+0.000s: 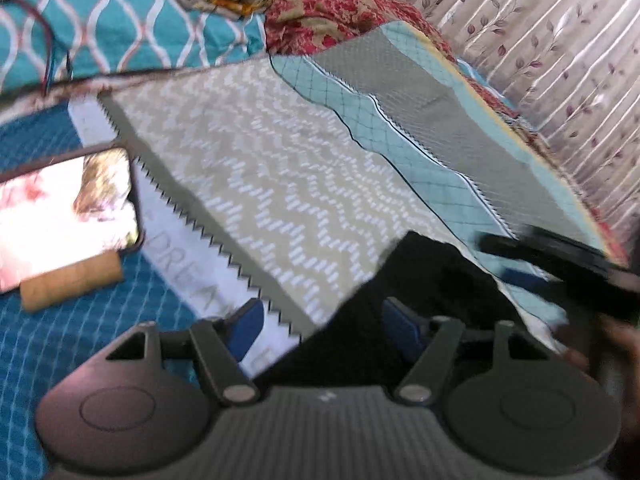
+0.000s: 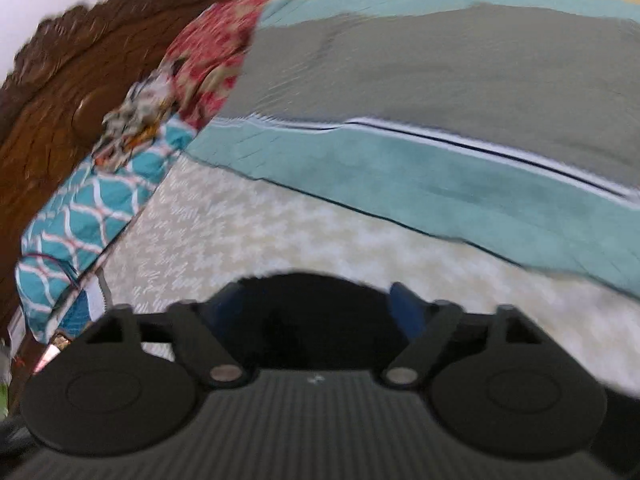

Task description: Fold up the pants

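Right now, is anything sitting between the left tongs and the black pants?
Nothing visible. The black pants lie directly ahead of the left tongs, cloth already reaching between the open jaws. The phone lies off to the side.

Left hand-held gripper: ribbed grey body, black round discs, blue pads.
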The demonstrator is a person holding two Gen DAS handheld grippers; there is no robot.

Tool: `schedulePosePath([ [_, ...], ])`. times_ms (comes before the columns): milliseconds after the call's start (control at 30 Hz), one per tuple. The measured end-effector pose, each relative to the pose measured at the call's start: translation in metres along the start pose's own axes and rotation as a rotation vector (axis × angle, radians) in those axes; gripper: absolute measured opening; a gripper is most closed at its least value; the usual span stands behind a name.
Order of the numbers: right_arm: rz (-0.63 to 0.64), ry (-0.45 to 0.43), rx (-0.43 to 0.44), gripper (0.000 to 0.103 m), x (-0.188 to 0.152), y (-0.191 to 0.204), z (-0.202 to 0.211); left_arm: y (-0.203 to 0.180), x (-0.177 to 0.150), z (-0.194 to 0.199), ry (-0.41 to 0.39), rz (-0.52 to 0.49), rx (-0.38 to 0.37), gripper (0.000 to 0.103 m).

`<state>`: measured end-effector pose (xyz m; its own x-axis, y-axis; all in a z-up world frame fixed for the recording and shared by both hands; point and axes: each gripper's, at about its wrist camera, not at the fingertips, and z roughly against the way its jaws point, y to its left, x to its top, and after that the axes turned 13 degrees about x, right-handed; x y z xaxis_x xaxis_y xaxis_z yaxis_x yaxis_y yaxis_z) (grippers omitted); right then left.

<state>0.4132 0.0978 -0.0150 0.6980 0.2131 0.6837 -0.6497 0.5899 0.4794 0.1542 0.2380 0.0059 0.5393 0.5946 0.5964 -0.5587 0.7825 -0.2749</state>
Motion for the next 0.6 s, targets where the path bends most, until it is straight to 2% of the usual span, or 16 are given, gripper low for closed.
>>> schedulePosePath([
  [67,0.050,0.055,-0.043,0.085,0.003,0.006,-0.023,0.010,0.000,0.002,0.032,0.019,-0.032,0.066],
  [100,0.058,0.119,-0.053,0.072,0.002,0.006,-0.034,0.015,0.001,0.003,0.049,0.038,-0.051,0.066],
  [133,0.055,0.191,-0.055,0.055,-0.002,0.006,-0.043,0.018,0.002,0.003,0.061,0.061,-0.068,0.066],
  [167,0.065,0.223,-0.058,0.022,-0.007,0.008,-0.042,0.021,0.004,0.003,0.069,0.083,-0.085,0.066],
  [200,0.087,0.212,-0.049,0.012,-0.010,0.014,-0.032,0.023,0.005,0.003,0.078,0.108,-0.099,0.066],
  [333,0.126,0.088,0.045,0.011,-0.018,0.045,0.027,0.021,0.007,0.005,0.125,0.164,-0.187,0.070],
  [367,0.165,0.061,0.068,0.011,-0.023,0.058,0.043,0.018,0.006,0.007,0.138,0.163,-0.209,0.073],
  [400,0.216,0.047,0.088,0.006,-0.031,0.072,0.058,0.016,0.005,0.010,0.150,0.160,-0.231,0.081],
  [433,0.274,0.034,0.112,0.005,-0.044,0.088,0.073,0.014,0.003,0.013,0.162,0.162,-0.261,0.090],
  [500,0.358,0.035,0.131,0.005,-0.070,0.115,0.089,0.015,-0.001,0.021,0.176,0.177,-0.305,0.100],
  [600,0.406,0.040,0.117,0.003,-0.120,0.143,0.102,0.015,-0.013,0.032,0.192,0.162,-0.327,0.103],
])
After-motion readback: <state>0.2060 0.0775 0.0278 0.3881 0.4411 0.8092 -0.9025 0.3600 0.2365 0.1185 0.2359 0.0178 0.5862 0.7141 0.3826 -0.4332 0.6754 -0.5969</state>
